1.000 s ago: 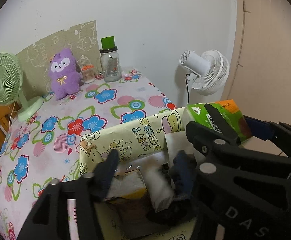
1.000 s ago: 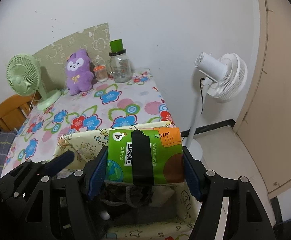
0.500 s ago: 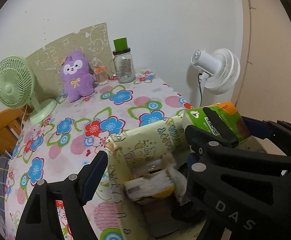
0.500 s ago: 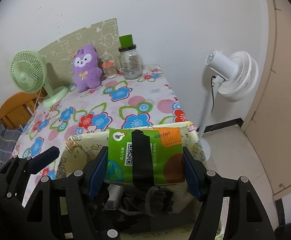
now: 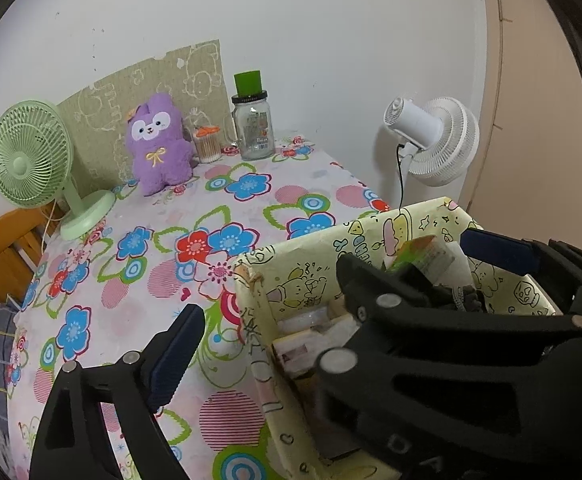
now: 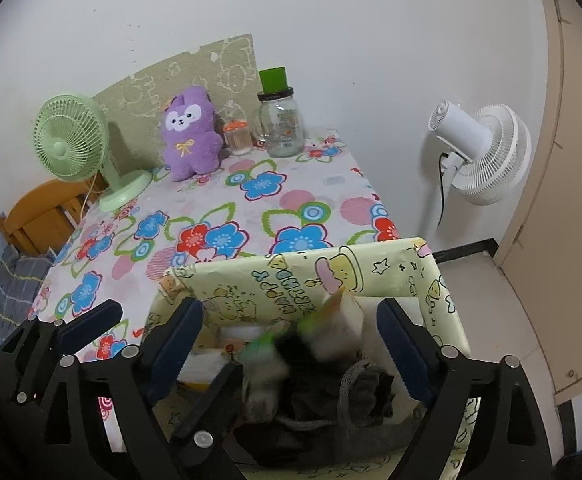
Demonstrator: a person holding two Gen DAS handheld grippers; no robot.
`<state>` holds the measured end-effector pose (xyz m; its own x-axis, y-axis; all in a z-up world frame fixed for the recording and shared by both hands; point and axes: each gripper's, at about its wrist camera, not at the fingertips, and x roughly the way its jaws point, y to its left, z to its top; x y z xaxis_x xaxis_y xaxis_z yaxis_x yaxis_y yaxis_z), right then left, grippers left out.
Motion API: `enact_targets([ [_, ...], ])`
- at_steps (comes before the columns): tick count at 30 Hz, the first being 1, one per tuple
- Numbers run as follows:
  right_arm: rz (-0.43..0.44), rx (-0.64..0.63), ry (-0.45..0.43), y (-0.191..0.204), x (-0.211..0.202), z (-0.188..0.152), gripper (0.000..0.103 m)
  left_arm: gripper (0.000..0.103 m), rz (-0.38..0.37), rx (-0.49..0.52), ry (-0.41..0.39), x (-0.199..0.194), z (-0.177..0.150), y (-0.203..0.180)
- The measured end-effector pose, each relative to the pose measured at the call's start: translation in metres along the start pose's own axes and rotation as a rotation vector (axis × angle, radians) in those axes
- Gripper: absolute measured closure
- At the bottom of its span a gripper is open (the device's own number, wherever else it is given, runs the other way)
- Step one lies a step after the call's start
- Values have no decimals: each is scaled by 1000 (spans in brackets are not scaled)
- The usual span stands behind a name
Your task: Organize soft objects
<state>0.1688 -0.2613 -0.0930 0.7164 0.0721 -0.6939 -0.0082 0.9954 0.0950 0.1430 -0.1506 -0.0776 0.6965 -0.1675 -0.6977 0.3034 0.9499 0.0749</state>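
A pale yellow cartoon-print box (image 6: 371, 276) stands at the near right corner of the flowered table (image 6: 251, 200); it also shows in the left wrist view (image 5: 315, 264). My right gripper (image 6: 291, 344) is open above the box. A green and orange tissue pack (image 6: 331, 320), blurred, tilts down inside the box, free of the jaws; its top edge shows in the left wrist view (image 5: 415, 252). Dark grey cloth (image 6: 355, 396) and white packs (image 5: 315, 336) lie in the box. My left gripper (image 5: 275, 320) is open and empty, straddling the box's left wall. A purple plush toy (image 6: 189, 132) sits at the far wall.
A green desk fan (image 6: 73, 140), a glass jar with a green lid (image 6: 281, 120) and a small cotton-swab jar (image 6: 237, 136) stand along the far wall. A white floor fan (image 6: 479, 152) stands right of the table. A wooden chair (image 6: 39, 212) is at the left.
My right gripper has opened and let go of the tissue pack, which has dropped into the box. My left gripper has drawn back and to the left, out of the box.
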Motion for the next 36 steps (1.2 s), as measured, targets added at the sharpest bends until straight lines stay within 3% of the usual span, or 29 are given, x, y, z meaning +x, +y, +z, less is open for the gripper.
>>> enact_targets([
  [15, -30, -12, -65, 28, -41, -9, 9, 7, 3, -31, -47, -40, -12, 22],
  [21, -58, 10, -109, 39, -65, -16, 3, 6, 8, -45, -80, -61, -20, 35],
  [36, -65, -39, -168, 87, -108, -31, 3, 1, 69, -134, -173, -119, -48, 89],
])
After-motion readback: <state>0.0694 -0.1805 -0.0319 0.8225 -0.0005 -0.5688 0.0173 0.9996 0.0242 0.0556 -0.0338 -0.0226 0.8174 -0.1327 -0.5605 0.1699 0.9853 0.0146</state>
